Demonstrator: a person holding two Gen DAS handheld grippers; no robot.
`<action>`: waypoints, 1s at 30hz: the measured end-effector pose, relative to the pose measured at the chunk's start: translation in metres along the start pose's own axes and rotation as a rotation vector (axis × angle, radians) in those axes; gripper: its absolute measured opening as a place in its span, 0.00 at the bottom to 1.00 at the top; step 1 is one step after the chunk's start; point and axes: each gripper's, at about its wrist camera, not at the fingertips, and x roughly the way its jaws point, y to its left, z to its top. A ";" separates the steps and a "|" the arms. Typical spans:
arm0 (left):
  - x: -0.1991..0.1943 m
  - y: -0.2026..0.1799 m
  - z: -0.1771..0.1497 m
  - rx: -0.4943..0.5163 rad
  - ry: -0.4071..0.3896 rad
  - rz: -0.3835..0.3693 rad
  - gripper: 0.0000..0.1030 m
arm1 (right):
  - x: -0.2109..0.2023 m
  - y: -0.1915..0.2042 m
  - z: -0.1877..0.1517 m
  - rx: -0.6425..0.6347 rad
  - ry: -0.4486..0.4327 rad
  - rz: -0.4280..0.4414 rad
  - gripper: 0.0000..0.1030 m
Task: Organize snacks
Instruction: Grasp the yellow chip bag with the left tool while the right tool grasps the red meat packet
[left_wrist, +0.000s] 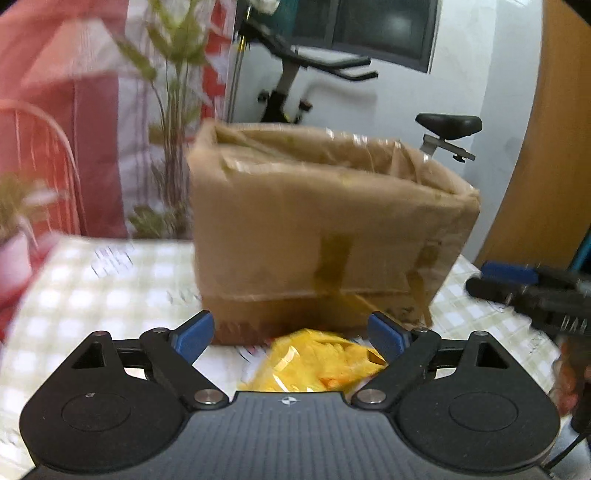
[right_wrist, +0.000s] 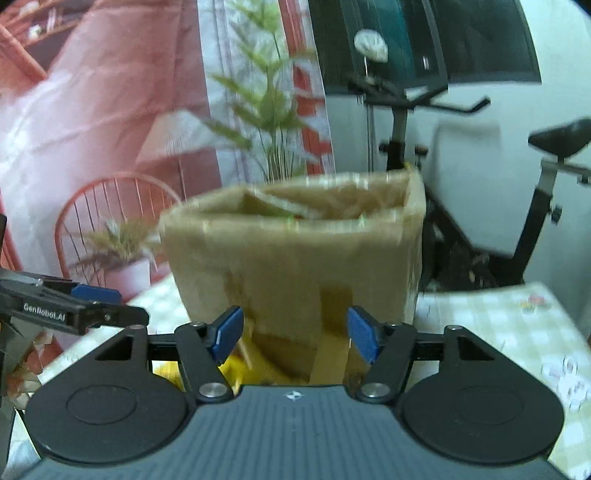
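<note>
An open brown cardboard box (left_wrist: 325, 229) stands on the checked tablecloth (left_wrist: 110, 291); the right wrist view shows the same box (right_wrist: 295, 254) with something lying inside it. A yellow snack bag (left_wrist: 314, 363) lies on the cloth right in front of the box. My left gripper (left_wrist: 291, 332) hangs open above the bag, its blue pads (left_wrist: 194, 334) wide apart and touching nothing. My right gripper (right_wrist: 295, 338) is open in front of the box, with the yellow bag (right_wrist: 236, 369) low at its left. Each gripper shows at the edge of the other's view.
An exercise bike (right_wrist: 443, 122) stands behind the table. A tall green plant (left_wrist: 173, 110) and a potted plant (right_wrist: 122, 254) sit at the back left beside a red wire chair (right_wrist: 92, 221). A wooden panel (left_wrist: 546, 155) rises at the right.
</note>
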 end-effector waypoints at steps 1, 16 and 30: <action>0.006 0.000 0.000 -0.013 0.008 -0.010 0.89 | 0.003 0.001 -0.005 0.003 0.021 -0.004 0.64; 0.079 -0.033 -0.011 0.214 0.244 -0.027 0.92 | 0.006 -0.023 -0.034 0.086 0.094 -0.029 0.64; 0.077 -0.015 -0.047 0.265 0.250 0.000 0.70 | 0.013 -0.016 -0.047 0.086 0.164 -0.004 0.64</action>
